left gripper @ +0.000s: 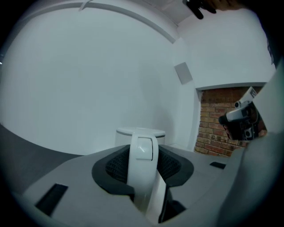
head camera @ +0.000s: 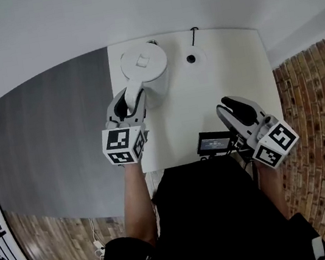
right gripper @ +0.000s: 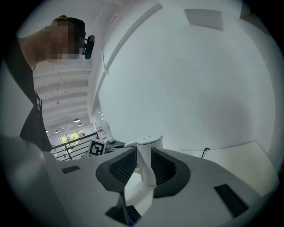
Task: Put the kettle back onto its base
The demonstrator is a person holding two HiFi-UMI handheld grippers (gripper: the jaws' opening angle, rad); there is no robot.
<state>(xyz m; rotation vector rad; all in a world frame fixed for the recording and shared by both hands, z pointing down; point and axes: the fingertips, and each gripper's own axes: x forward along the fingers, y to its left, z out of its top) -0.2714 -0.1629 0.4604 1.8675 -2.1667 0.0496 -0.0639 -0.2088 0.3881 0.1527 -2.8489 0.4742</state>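
Observation:
A white kettle (head camera: 144,63) stands at the back left of the white table (head camera: 232,65), its handle (head camera: 135,94) pointing toward me. My left gripper (head camera: 133,97) is shut on that handle; in the left gripper view the handle (left gripper: 143,164) fills the gap between the dark pads (left gripper: 113,166), with the lid (left gripper: 141,131) beyond. The round white base (head camera: 192,58) with its black centre and cord lies apart, to the kettle's right. My right gripper (head camera: 227,104) hovers near the table's front right, jaws slightly apart and empty. Between them the right gripper view shows the kettle (right gripper: 146,142).
A small black device (head camera: 214,142) sits at the table's front edge between the grippers. Grey floor (head camera: 51,126) lies left of the table, a brick wall (head camera: 318,100) to the right. White walls stand behind the table. The person's body is close to the front edge.

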